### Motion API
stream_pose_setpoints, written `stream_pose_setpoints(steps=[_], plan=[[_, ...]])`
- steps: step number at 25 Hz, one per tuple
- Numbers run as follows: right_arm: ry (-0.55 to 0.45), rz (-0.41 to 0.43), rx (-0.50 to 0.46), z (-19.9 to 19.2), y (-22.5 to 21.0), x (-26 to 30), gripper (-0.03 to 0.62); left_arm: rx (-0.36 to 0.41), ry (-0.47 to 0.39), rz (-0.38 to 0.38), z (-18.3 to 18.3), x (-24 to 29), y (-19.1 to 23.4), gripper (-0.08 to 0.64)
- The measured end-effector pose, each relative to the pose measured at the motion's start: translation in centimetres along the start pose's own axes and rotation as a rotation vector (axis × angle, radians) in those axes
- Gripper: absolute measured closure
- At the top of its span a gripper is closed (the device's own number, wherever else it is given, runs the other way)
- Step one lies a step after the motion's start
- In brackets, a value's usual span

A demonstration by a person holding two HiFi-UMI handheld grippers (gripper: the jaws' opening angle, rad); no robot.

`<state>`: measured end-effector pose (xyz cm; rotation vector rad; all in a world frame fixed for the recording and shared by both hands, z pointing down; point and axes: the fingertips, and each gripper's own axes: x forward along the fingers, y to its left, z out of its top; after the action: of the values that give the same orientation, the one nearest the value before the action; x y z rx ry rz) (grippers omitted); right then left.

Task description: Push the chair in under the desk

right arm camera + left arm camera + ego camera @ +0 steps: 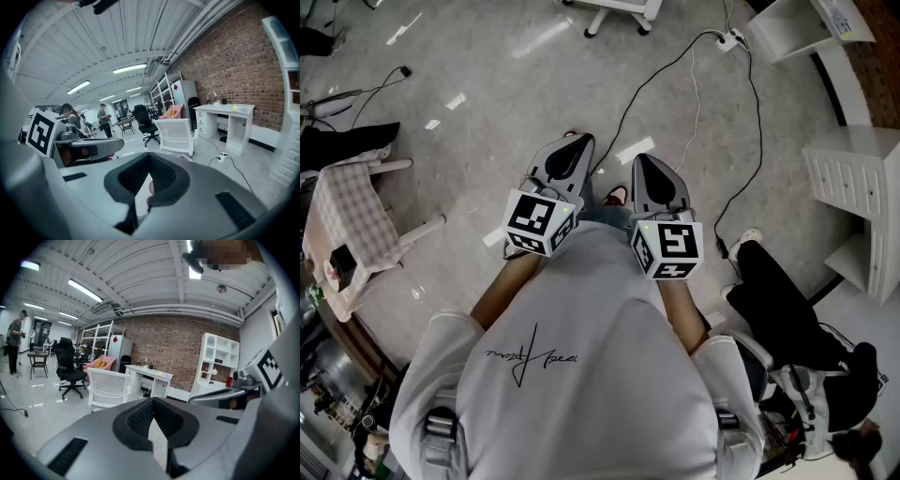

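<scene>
Presently left tool (577,142), right tool (644,162) both closed, empty; white chair (107,387) before desk (151,375), legs hidden behind tool.

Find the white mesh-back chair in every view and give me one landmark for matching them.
Head view: only what looks like the white chair's base shows, at the top edge near centre.
Left gripper view: the chair stands left of centre, its back towards the camera.
Right gripper view: the chair stands just right of centre.
Shared landmark: the white desk beyond the chair, in both gripper views.
</scene>
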<state>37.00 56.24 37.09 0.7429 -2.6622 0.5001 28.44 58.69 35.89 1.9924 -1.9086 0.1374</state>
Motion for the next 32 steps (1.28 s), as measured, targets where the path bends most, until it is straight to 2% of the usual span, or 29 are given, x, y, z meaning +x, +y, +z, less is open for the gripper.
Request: stream_pose_setpoints(steps=[7,16,32], plan=[[0.001,0.028,0.003,2.0,0.7,4.7,0.568,-0.03,0.024,0.009,0.6,2.3,4.6,0.557],[0.022,0.034,0.029,5.1,2.2,11.7,0.566,-0.053,0.022,0.001,3.6,4.8,12.1,0.557],[0.031,-0.013,-0.019,10.8,4.2,24.8,0.566,-0.046,-0.02,-0.022,9.5,9.0,25.7,0.557]])
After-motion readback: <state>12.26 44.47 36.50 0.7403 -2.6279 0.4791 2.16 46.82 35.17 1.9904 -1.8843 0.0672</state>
